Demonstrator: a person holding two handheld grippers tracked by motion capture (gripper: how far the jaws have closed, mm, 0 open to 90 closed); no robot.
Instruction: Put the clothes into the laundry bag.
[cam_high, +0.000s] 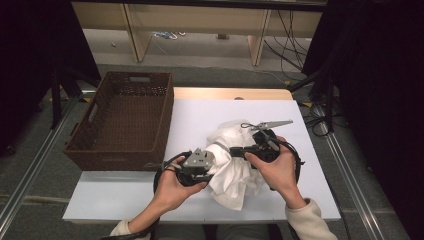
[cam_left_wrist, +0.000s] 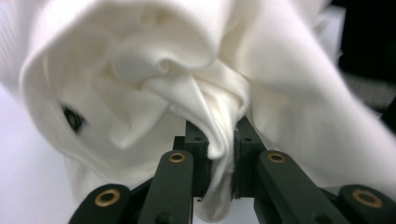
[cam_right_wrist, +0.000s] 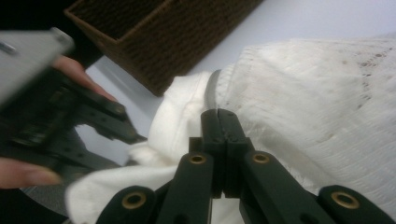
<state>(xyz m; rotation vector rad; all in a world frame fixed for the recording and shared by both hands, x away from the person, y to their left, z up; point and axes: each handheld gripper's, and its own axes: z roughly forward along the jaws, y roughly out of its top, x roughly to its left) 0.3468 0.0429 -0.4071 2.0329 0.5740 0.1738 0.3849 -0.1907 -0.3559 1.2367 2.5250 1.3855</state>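
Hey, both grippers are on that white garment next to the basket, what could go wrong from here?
The left gripper pinches only a thin fold of the white garment, so it may slip free if pulled. The right gripper grips near an edge; pulling apart could stretch the knit. Loose cloth hanging down may snag the wicker basket rim.

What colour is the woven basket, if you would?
Dark brown basket, clearest in the high view.

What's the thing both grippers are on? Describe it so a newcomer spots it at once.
Start at the white table, with a brown wicker basket at its left edge. Right of the basket, near the front, lies a crumpled white cloth, bunched between the left gripper and right gripper. It is the one soft, pale, wrinkled heap; the basket beside it is dark, stiff and woven.
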